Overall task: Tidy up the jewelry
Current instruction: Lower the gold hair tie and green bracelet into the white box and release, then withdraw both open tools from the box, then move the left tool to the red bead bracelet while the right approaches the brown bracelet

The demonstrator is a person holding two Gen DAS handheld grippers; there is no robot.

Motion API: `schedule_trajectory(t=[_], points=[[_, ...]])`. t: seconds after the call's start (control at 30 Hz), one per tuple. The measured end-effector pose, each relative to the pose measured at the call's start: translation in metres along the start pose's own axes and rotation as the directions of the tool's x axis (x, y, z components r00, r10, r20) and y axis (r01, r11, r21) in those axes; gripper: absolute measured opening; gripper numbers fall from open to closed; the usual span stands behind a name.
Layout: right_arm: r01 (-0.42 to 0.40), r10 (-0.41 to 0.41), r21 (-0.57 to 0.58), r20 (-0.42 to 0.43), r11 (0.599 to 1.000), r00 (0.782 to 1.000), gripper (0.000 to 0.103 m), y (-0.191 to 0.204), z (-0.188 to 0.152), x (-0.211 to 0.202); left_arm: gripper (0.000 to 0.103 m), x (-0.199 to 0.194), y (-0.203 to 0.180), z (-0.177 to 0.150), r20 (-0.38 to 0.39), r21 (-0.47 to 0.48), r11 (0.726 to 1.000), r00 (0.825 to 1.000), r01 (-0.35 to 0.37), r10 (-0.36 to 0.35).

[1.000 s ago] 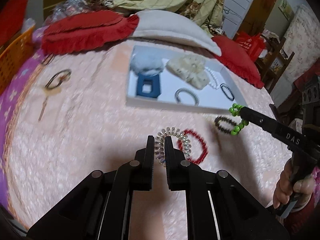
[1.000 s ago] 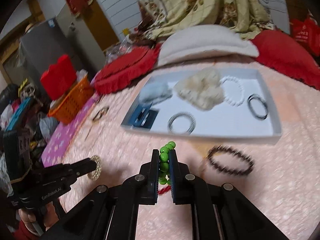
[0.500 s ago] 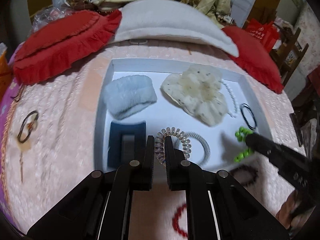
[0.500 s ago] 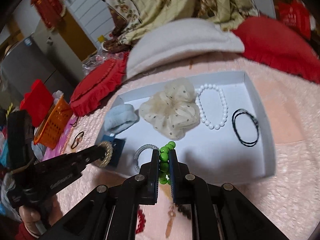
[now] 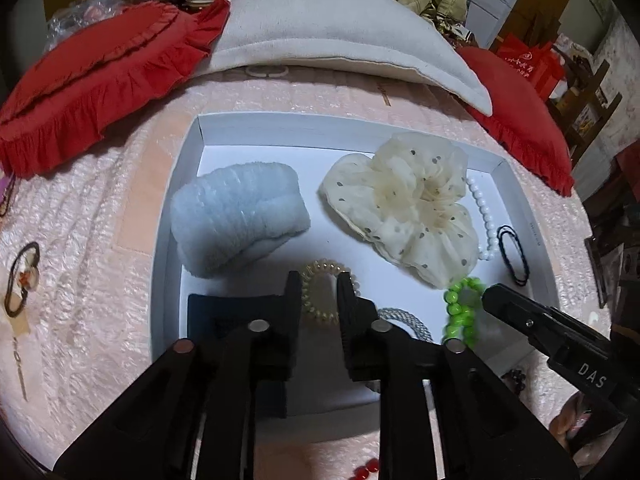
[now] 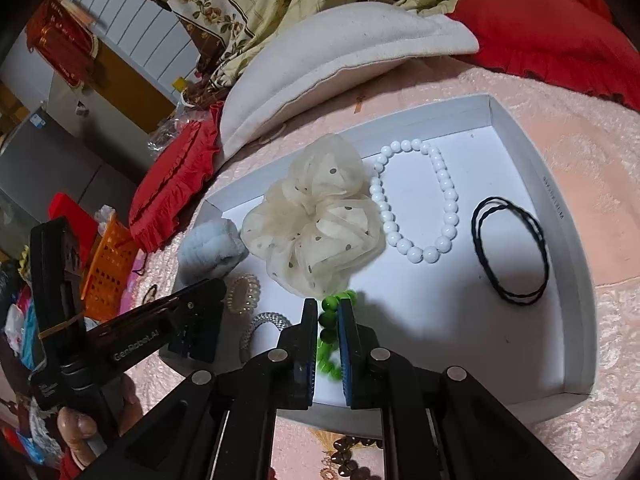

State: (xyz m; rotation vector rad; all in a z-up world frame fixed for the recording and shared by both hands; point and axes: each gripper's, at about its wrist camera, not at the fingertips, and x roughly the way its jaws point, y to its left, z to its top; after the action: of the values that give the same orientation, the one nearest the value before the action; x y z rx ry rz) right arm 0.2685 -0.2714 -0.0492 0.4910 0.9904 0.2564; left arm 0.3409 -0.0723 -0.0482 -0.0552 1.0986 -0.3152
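Note:
A white tray (image 5: pixel 184 168) (image 6: pixel 536 184) lies on the pink bedspread. It holds a blue scrunchie (image 5: pixel 236 216), a cream scrunchie (image 5: pixel 412 216) (image 6: pixel 316 220), a white bead bracelet (image 6: pixel 416 196), black hair ties (image 6: pixel 508 248), a silver bracelet (image 6: pixel 264 326) and a dark blue box (image 5: pixel 232 316). My left gripper (image 5: pixel 319 280) is open; the clear spiral hair tie (image 5: pixel 320 296) (image 6: pixel 243 293) lies in the tray between its fingers. My right gripper (image 6: pixel 329 308) is shut on the green bead bracelet (image 6: pixel 330 336) (image 5: pixel 460 312) over the tray.
Red beads (image 5: pixel 366 470) and a dark bead bracelet (image 6: pixel 348 448) lie on the bedspread in front of the tray. A ring-shaped piece (image 5: pixel 22 276) lies far left. Red cushions (image 5: pixel 100 80) and a white pillow (image 5: pixel 340 36) line the back. An orange basket (image 6: pixel 106 268) stands at left.
Both grippers moved forward over the tray. My left gripper opened and let the spiral hair tie go into the tray. The right gripper still holds the green bracelet, lower now.

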Motion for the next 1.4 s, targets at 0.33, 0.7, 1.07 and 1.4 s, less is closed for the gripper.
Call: schedule_trajectory(t=[0.33, 0.7, 1.07, 1.4], points=[[0.040, -0.033, -0.090, 0.079, 0.995, 0.996, 0.018, 0.019, -0.020, -0.063, 0.021, -0.085, 0.000, -0.026, 0.118, 0.009, 0.999, 0.992, -0.035, 0.034], [0.241, -0.222, -0.122, 0.150, 0.963, 0.963, 0.033, -0.022, -0.105, -0.120, 0.021, -0.138, 0.012, -0.130, 0.200, -0.033, 0.985, 0.965, -0.168, 0.171], [0.206, -0.204, -0.005, 0.093, 0.979, 0.974, 0.033, -0.035, -0.154, -0.117, 0.021, -0.142, -0.014, -0.193, 0.170, -0.068, 0.959, 0.944, -0.275, 0.283], [0.208, -0.208, -0.007, 0.047, 0.978, 0.977, 0.033, -0.027, -0.166, -0.113, 0.021, -0.137, -0.024, -0.210, 0.135, -0.042, 0.957, 0.947, -0.288, 0.291]])
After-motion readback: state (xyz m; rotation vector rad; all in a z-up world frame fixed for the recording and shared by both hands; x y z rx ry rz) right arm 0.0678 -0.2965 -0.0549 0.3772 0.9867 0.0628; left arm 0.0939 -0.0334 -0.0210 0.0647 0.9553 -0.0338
